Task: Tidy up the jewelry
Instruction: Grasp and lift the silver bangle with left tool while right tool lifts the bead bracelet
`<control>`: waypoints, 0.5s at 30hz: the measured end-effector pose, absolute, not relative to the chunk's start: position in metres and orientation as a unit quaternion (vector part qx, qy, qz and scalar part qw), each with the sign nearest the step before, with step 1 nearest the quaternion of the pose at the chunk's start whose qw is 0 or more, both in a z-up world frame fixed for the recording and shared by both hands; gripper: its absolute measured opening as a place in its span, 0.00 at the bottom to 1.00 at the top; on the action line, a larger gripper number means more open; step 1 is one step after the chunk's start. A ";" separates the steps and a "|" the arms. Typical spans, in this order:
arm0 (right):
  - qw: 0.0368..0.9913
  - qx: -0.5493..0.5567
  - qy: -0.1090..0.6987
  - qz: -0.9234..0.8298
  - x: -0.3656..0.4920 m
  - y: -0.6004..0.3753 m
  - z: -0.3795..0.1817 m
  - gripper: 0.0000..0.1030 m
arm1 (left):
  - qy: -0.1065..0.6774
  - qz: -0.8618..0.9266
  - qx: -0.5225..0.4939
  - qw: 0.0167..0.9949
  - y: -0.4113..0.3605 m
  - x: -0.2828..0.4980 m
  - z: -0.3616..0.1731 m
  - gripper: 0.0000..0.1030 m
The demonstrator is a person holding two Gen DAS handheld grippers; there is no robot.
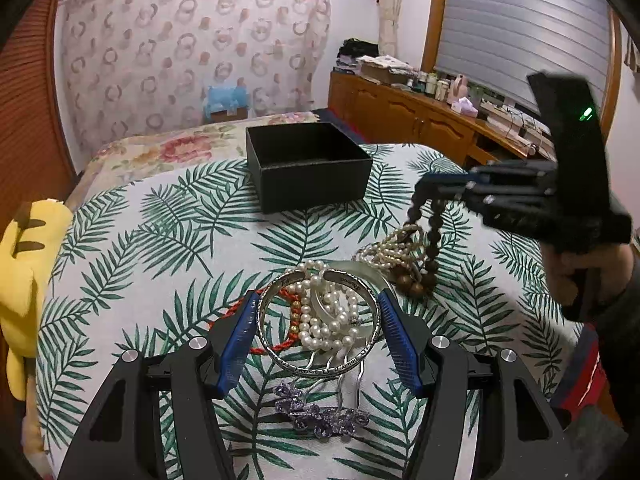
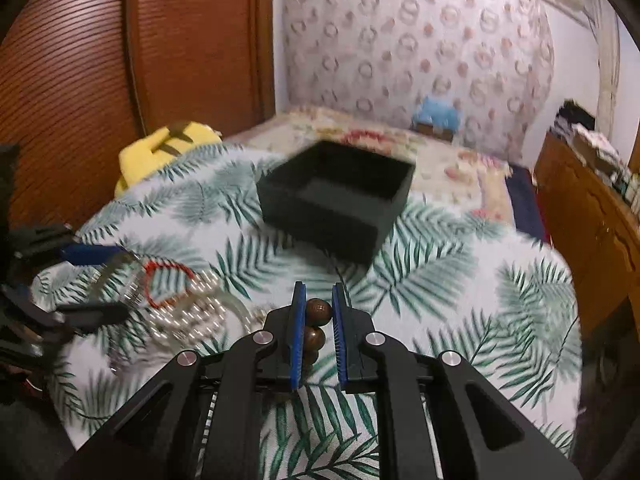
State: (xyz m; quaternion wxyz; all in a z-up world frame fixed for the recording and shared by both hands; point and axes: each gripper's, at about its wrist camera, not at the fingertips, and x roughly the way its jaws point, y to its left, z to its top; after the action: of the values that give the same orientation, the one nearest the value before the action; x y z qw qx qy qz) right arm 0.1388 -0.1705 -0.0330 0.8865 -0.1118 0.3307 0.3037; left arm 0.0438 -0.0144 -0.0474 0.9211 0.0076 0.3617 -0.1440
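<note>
The left wrist view looks forward and down from low over the leaf-print cover, its own hand-held gripper filling the lower frame, the jewelry pile close beneath. The right wrist view sits a little higher and further right, facing the same way, though it is blurred. Both share the black box at centre, the patterned curtain behind, and the yellow plush at left.
</note>
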 end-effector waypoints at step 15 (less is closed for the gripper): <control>0.906 -0.126 0.254 0.314 0.118 -0.170 0.044 0.14 | 0.341 -0.141 0.006 0.930 -0.011 0.037 -0.032 0.56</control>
State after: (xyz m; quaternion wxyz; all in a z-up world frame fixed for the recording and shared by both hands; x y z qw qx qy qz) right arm 0.1184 -0.1696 0.0443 0.9059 -0.1259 0.2543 0.3143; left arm 0.0372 -0.0109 -0.0323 0.9295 0.0059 0.3406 -0.1412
